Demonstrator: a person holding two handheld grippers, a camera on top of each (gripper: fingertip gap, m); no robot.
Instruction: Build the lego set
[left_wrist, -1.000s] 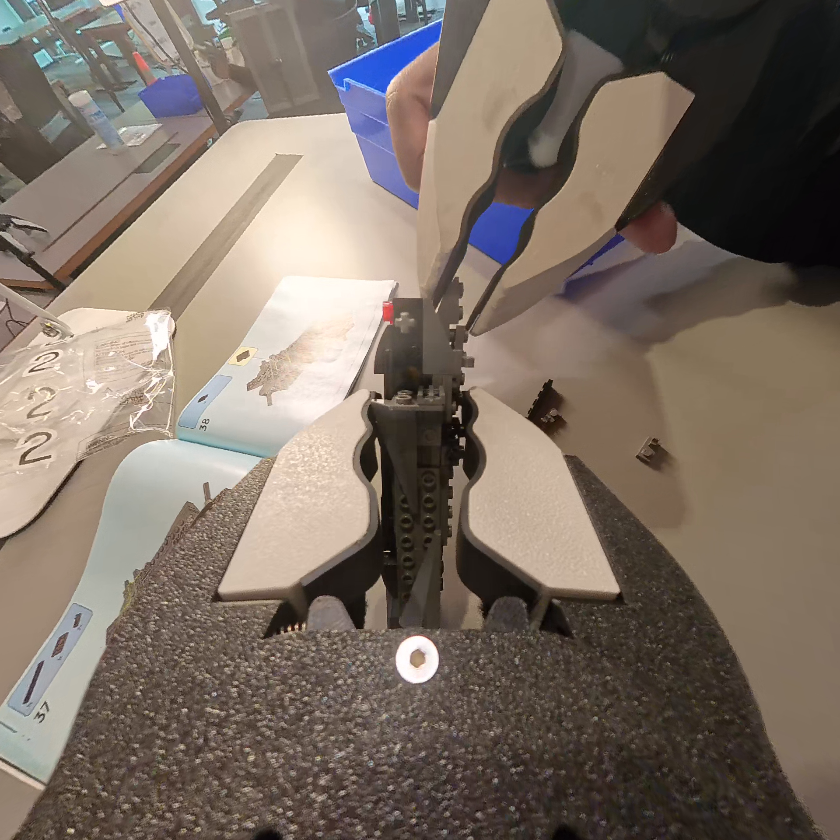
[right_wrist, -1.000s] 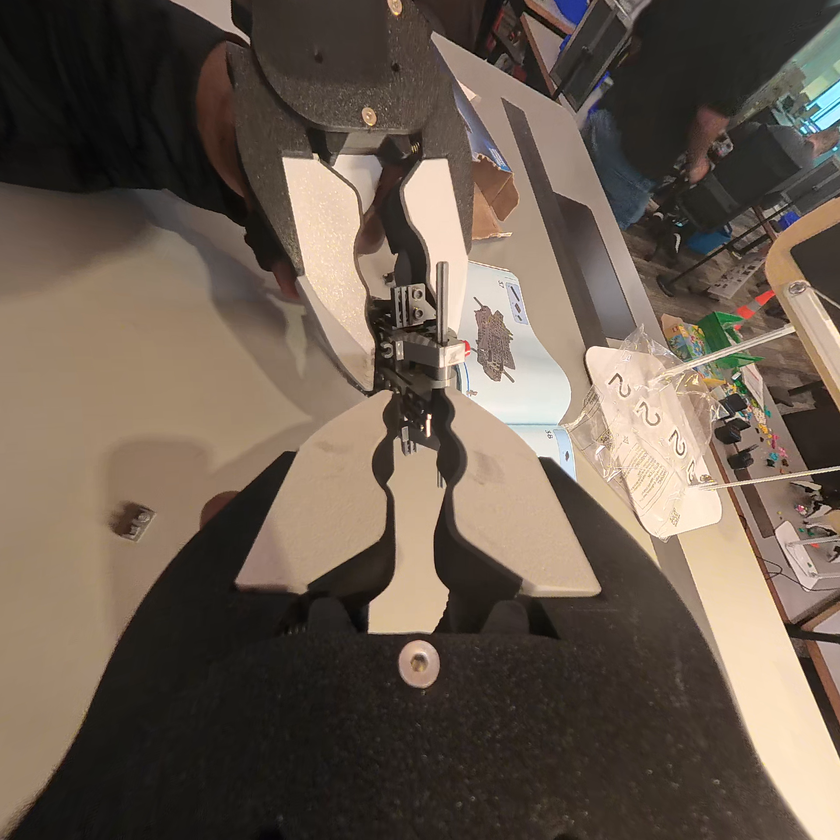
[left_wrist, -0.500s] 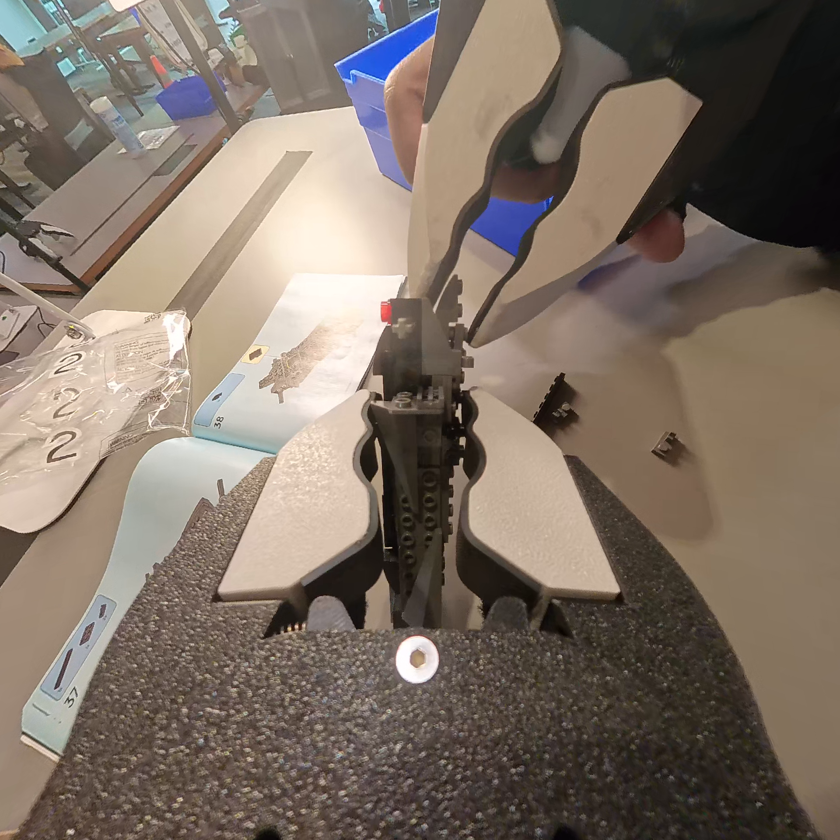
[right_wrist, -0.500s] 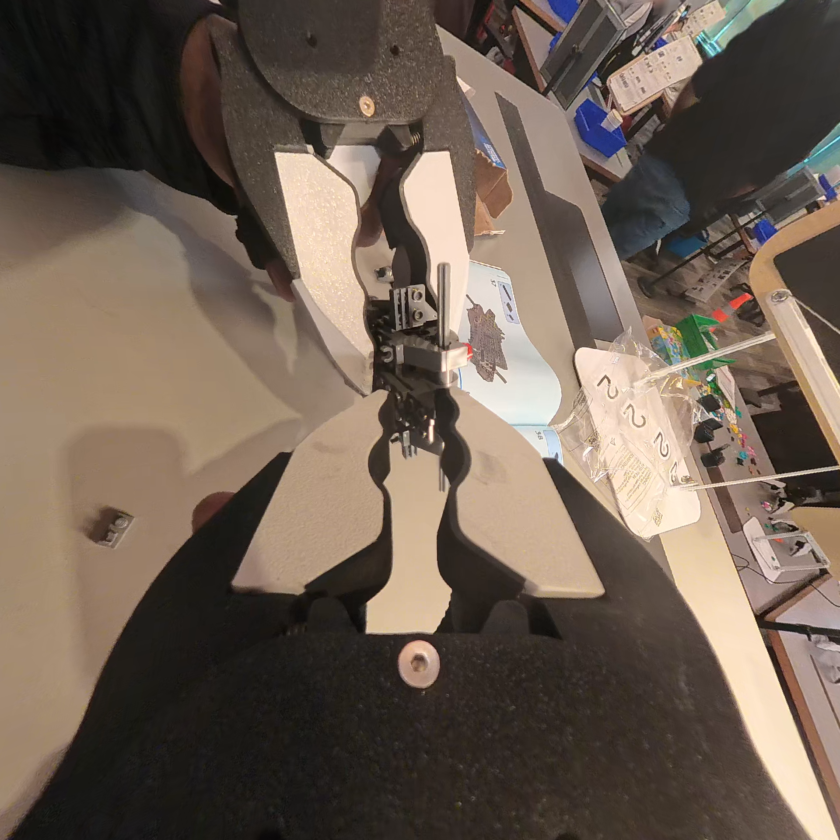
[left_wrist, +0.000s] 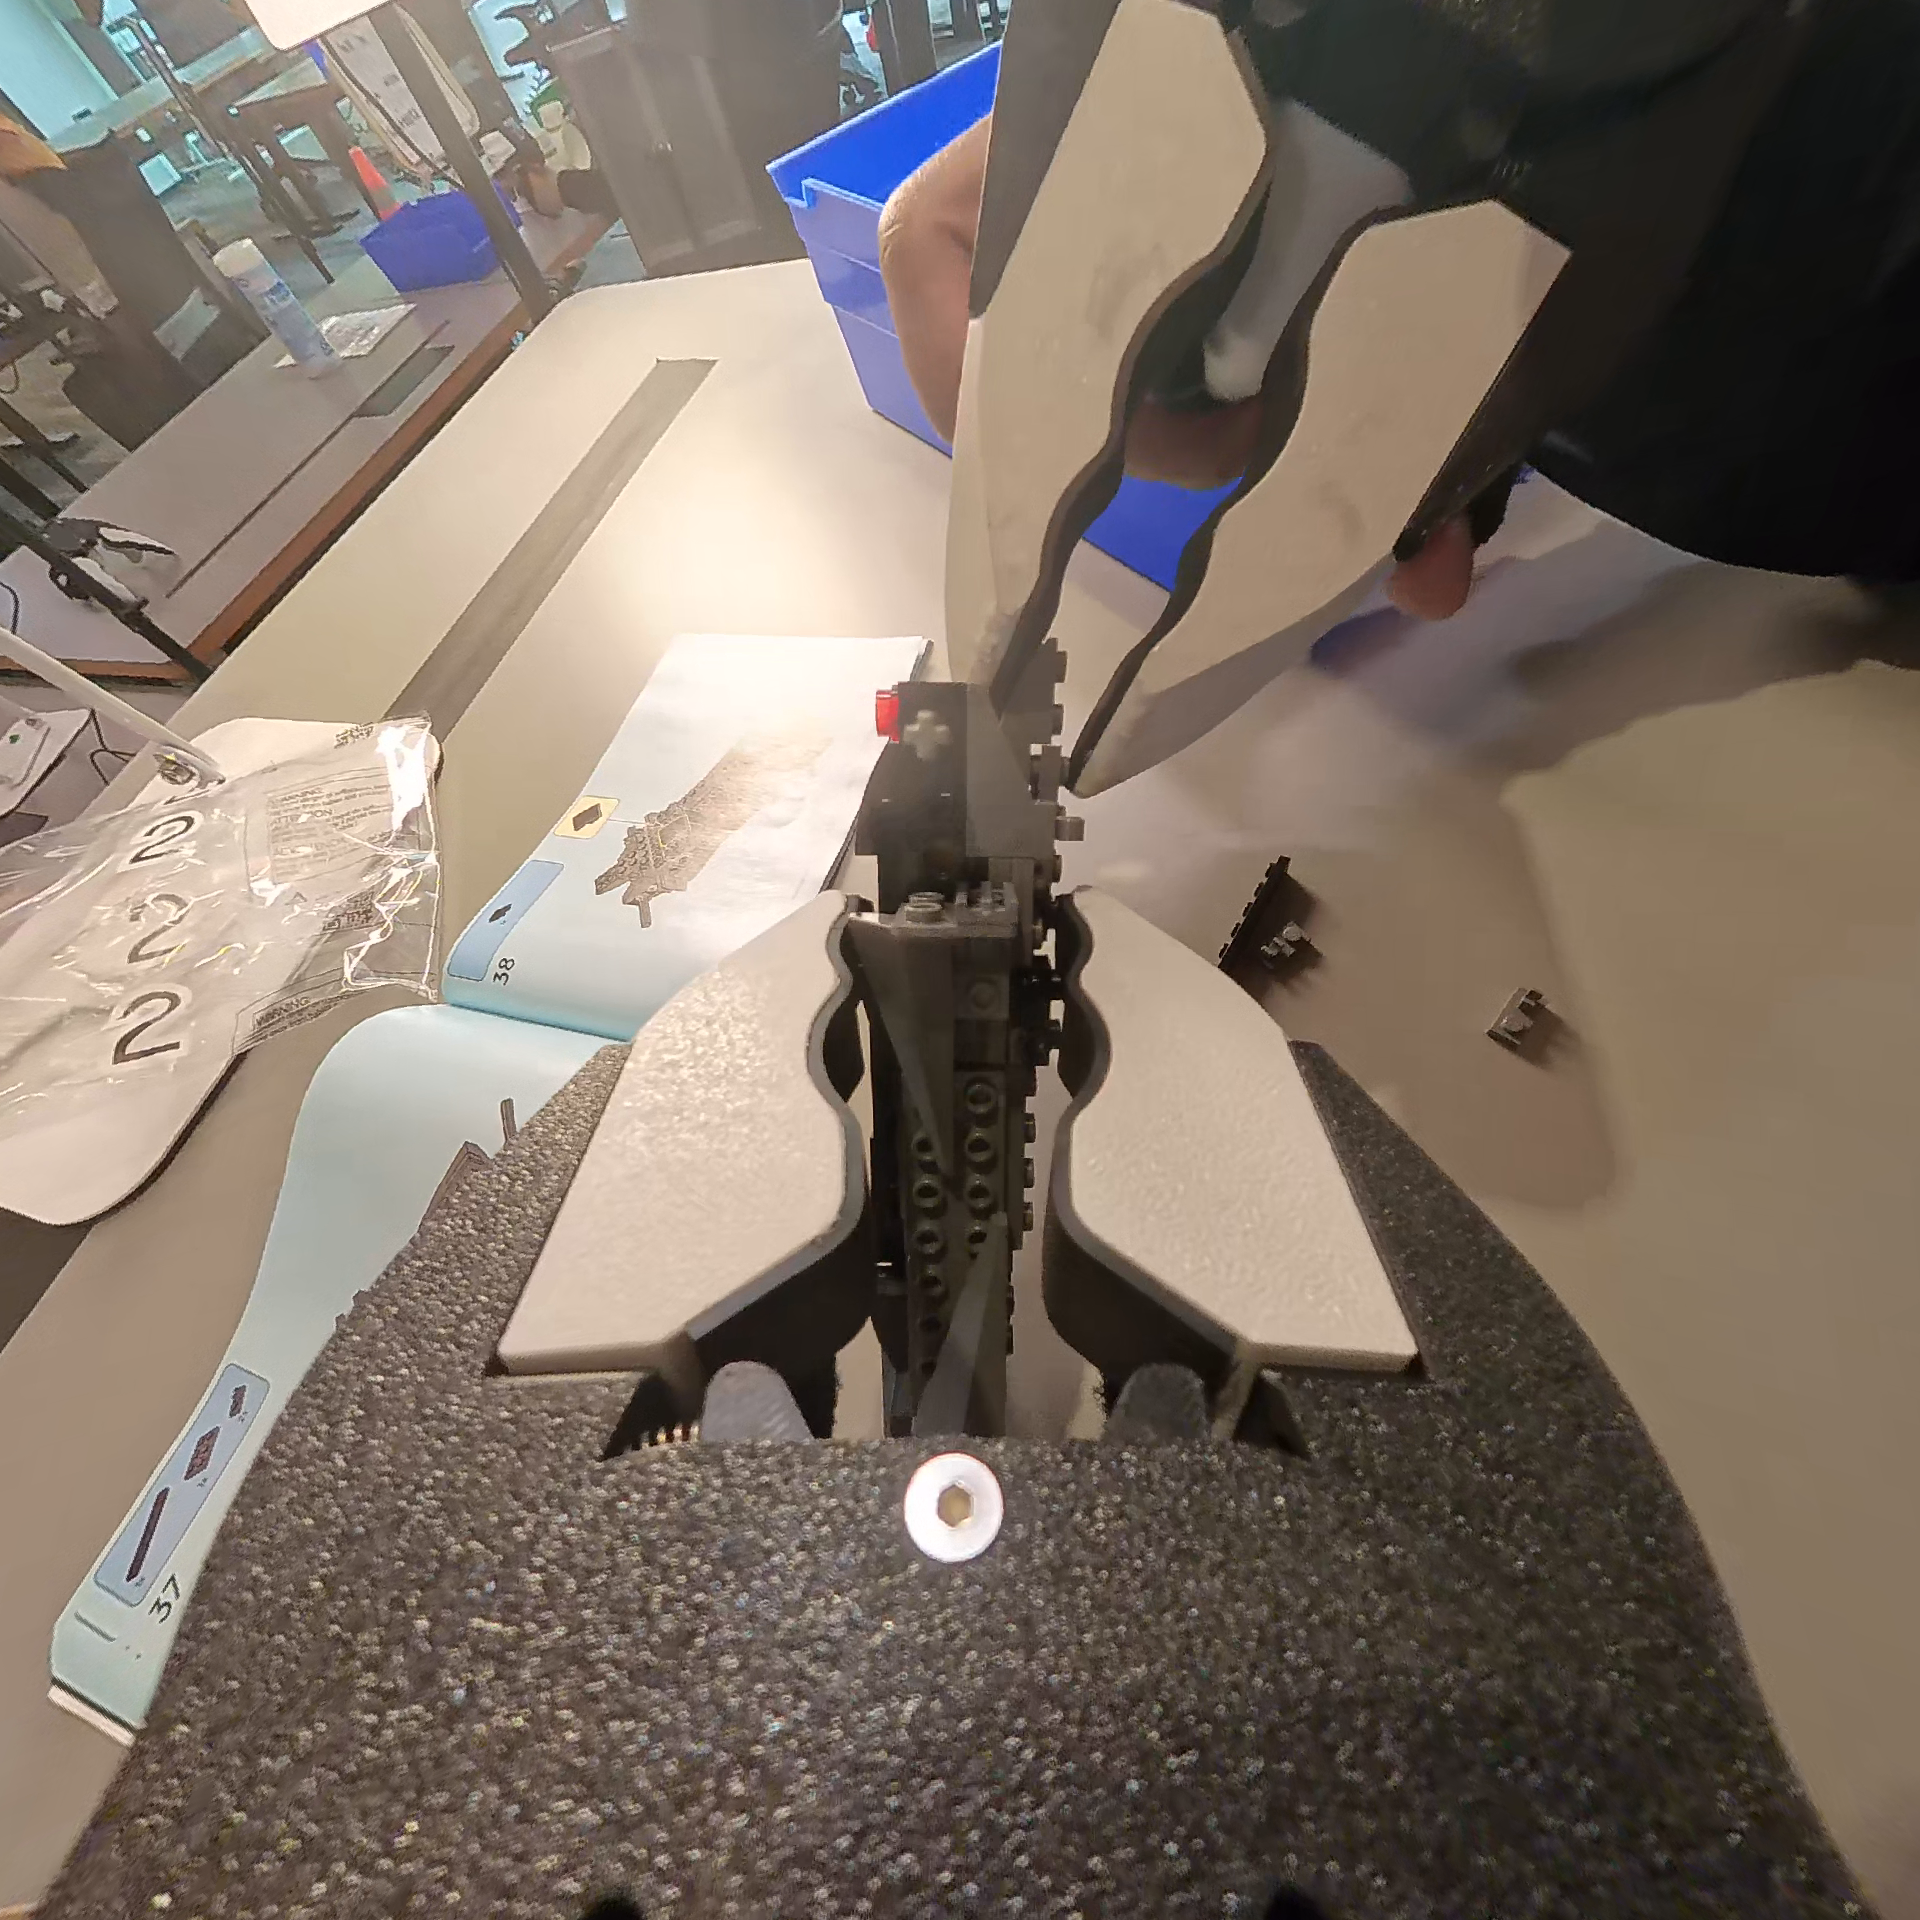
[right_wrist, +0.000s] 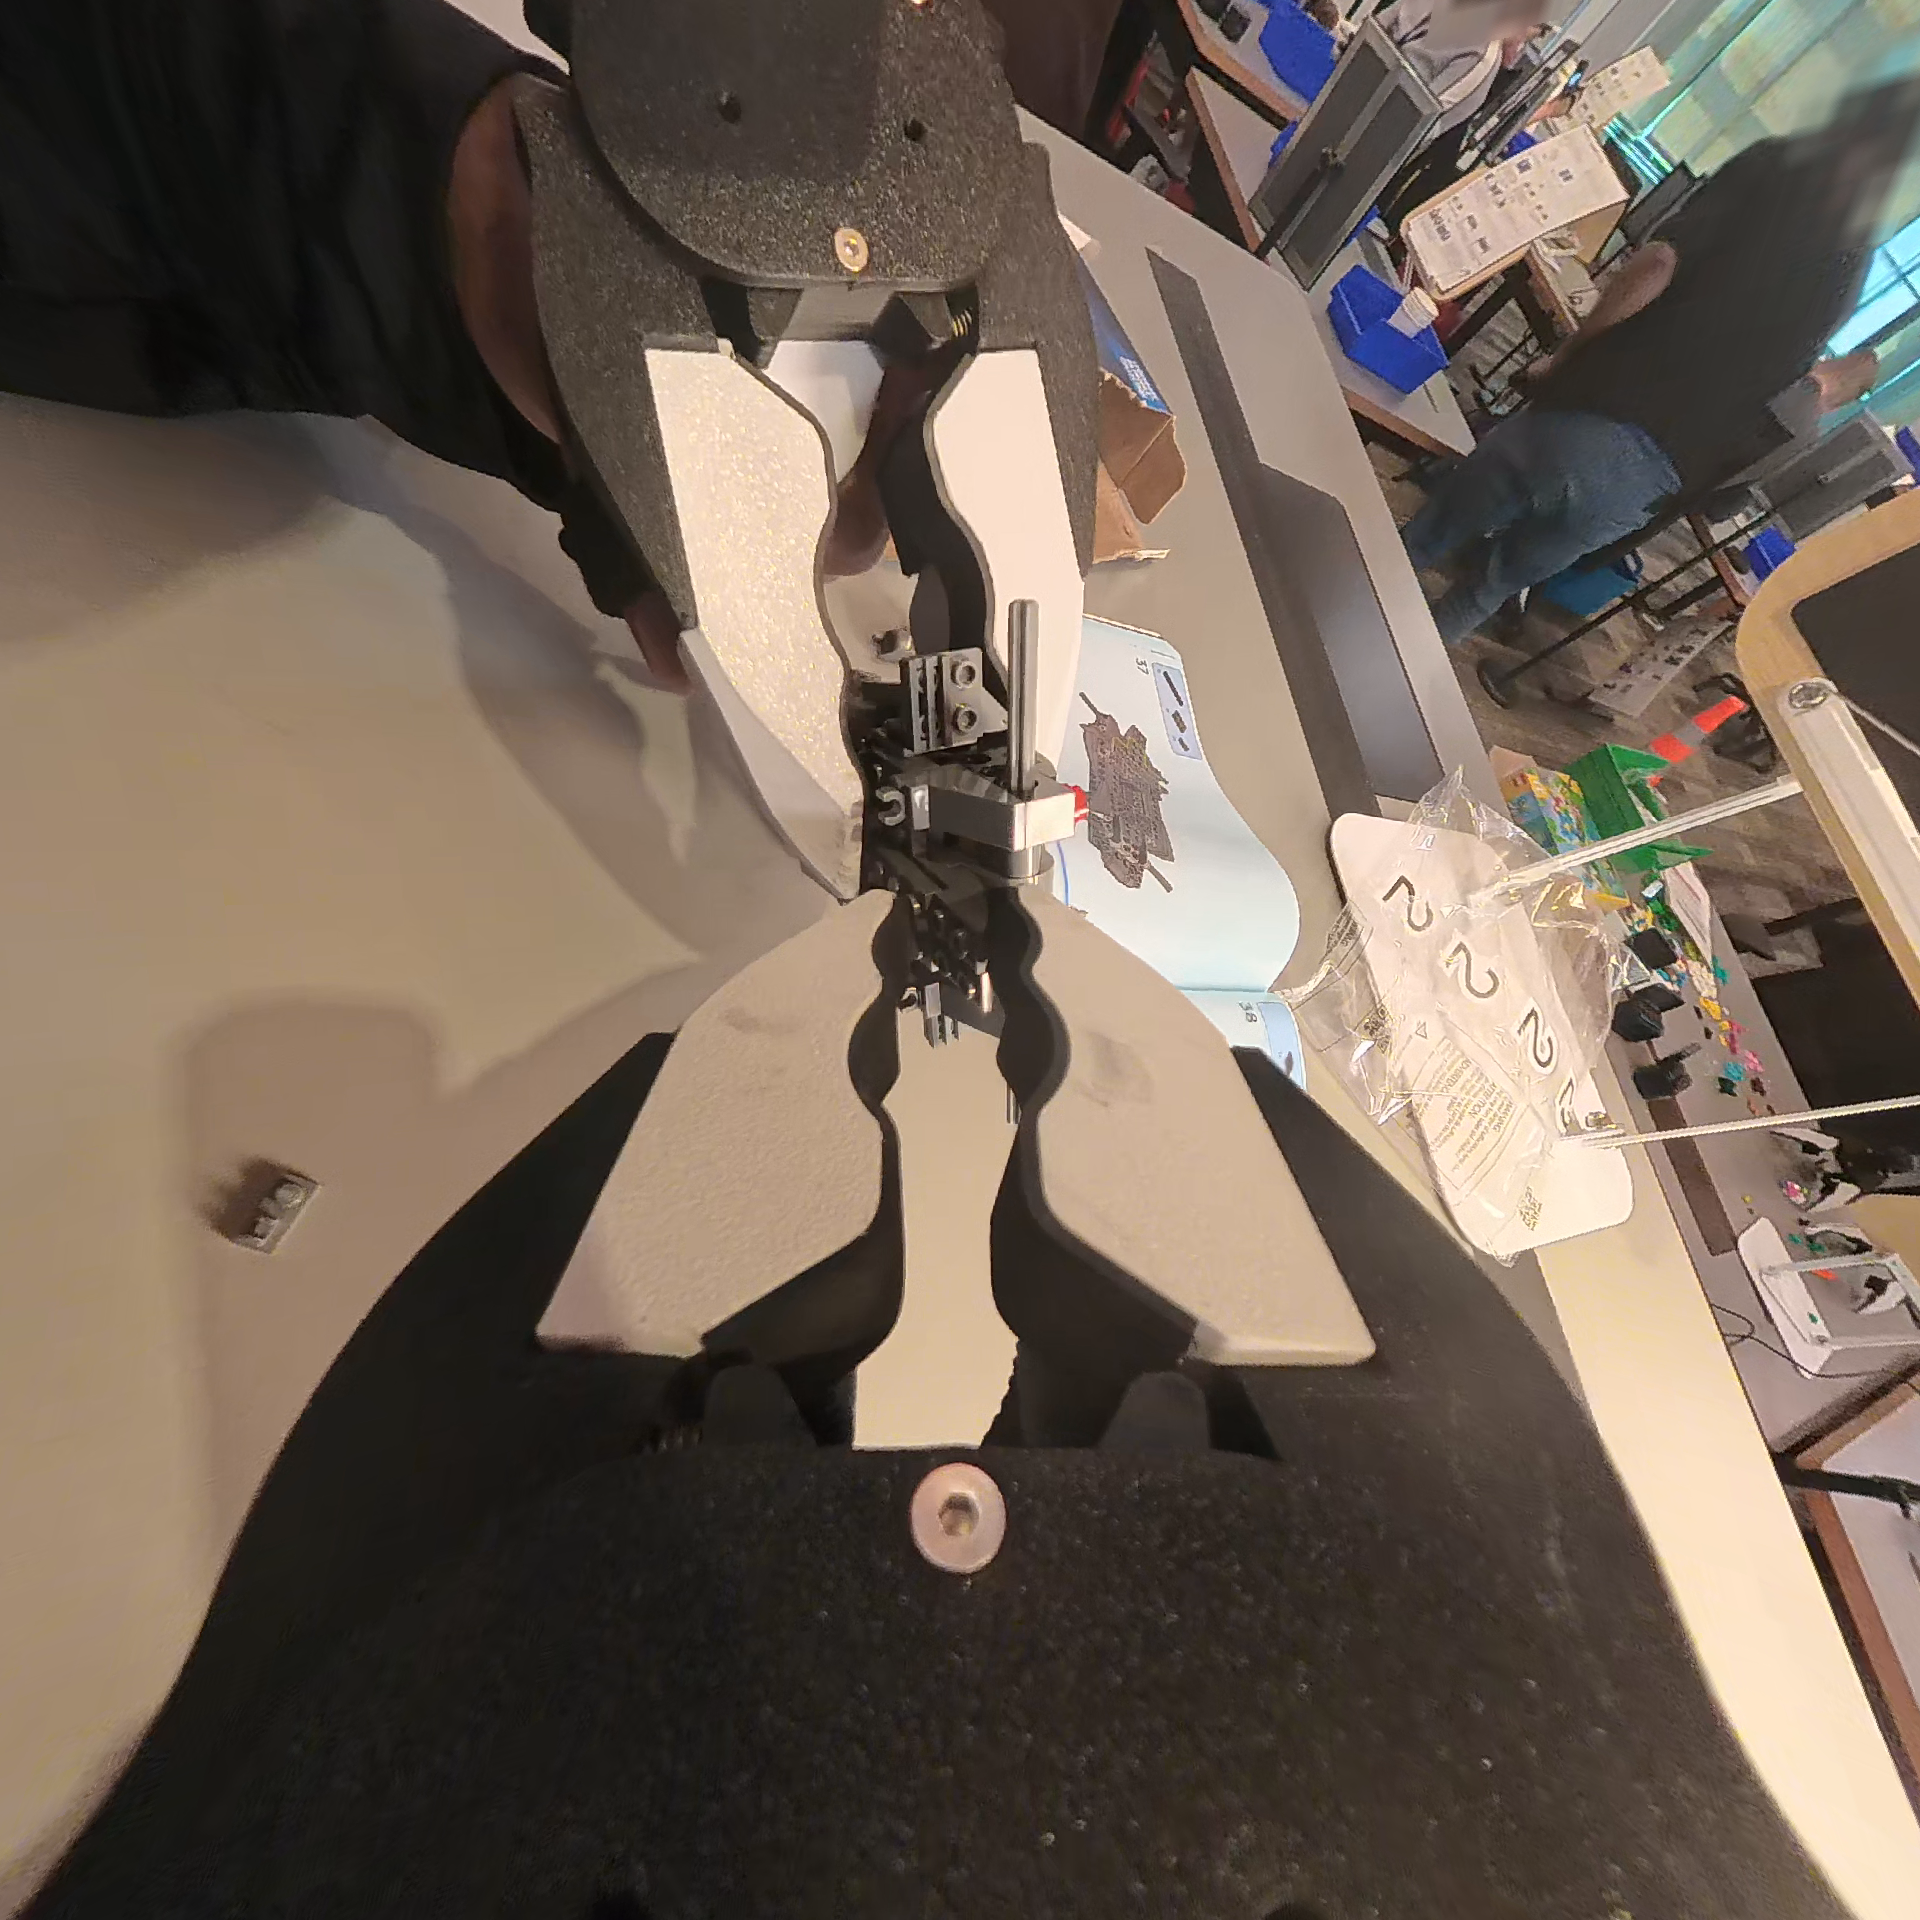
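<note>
My left gripper (left_wrist: 956, 914) is shut on a dark grey brick model (left_wrist: 956, 1091) and holds it upright above the table; it also shows in the right wrist view (right_wrist: 935, 821). The model carries a red stud (left_wrist: 886, 712) and a grey axle rod (right_wrist: 1023, 707). My right gripper (right_wrist: 945, 914) comes from above in the left wrist view (left_wrist: 1039, 727). Its pads pinch a black studded plate (right_wrist: 940, 966) at the model's far end. A hand holds each gripper.
An open instruction booklet (left_wrist: 727, 790) and a clear numbered bag (left_wrist: 208, 914) lie to the left. A blue bin (left_wrist: 862, 270) stands behind. A black plate (left_wrist: 1273, 920) and a small grey piece (left_wrist: 1522, 1023) lie loose on the table. A person (right_wrist: 1662, 343) stands at another bench. The grippers are tip to tip, or close to it. The small grey piece (left_wrist: 1522, 1023) is about 15 cm from both grippers' fingertips. The right camera catches it too, in the right wrist view (right_wrist: 273, 1193).
Both grippers stay joined at the model, which has tilted and shifted only slightly. The right gripper's fingers keep their place on the black plate.
</note>
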